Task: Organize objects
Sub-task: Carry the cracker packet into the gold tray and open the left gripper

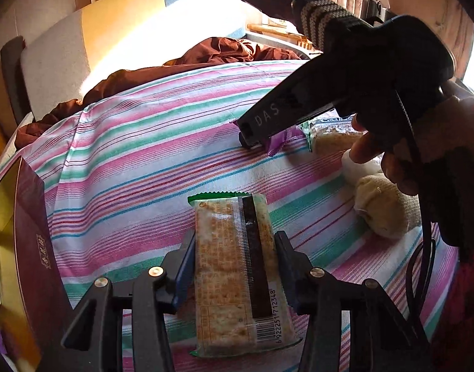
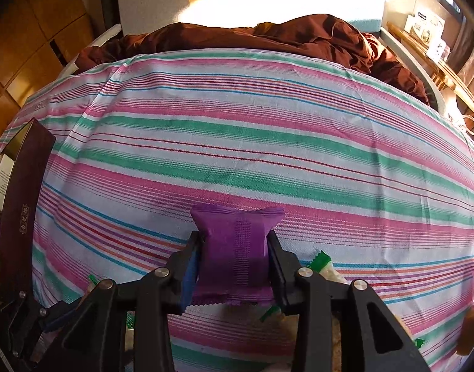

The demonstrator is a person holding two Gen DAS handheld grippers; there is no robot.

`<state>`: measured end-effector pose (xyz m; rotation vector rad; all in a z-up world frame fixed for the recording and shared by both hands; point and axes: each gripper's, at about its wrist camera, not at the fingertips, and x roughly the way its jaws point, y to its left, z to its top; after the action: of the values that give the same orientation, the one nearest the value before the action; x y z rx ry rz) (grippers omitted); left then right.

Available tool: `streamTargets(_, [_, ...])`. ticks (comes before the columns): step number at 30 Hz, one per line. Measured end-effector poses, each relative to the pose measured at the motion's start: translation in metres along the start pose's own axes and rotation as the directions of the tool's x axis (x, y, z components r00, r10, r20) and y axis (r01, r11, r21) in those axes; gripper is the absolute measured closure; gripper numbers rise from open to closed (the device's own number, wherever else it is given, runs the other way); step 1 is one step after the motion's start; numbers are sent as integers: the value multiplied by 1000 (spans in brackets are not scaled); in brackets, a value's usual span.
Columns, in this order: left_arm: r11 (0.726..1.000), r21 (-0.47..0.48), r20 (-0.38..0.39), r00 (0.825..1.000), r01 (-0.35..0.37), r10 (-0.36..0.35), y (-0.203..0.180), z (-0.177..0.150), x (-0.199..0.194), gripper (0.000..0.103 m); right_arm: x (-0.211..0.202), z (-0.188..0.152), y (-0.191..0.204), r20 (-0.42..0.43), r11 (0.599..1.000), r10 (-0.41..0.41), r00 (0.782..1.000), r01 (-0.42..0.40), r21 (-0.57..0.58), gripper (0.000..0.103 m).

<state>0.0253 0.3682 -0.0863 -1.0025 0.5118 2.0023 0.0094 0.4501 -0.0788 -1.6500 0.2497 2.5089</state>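
At the far left a dark red box (image 1: 35, 248) stands open on the striped bed sheet (image 1: 150, 142); what it holds cannot be made out. The left tool (image 1: 235, 257) tilts steeply down at the sheet, its jaws drawn in around a cracker pack (image 1: 237, 266) with green ends, which lies flat on the sheet between them, the pads at its long sides. Farther right, the right tool (image 2: 235, 248) also points steeply down, held by a hand (image 1: 401, 155). Its jaws are nearly closed and squeeze a purple packet (image 2: 237, 248) by its sides, just above the sheet. More green-edged packs (image 1: 336, 136) lie beside it.
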Motion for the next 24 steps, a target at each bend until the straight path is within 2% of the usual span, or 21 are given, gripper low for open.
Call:
streamTargets(14, [1000,-4,-6,1000,-9,9,0,-1,-2,54,2,3,11,13,999,-24,1000,25,-34,63])
streamTargets(16, [1000,-22,-11,1000,-3,2,-1,-1,-11,55,0,2,13,16,999,-28,999,29,-41,63])
streamTargets(21, [1000,-18,65,998,15,-13,-3,-1,-55,54,-1,2,15,25,998,-34,999,35,-47,63])
streamTargets(24, [999,-35,93,995,-23,26,7,1,-79,54,2,5,12,31,998,-40,999,41,-52,63])
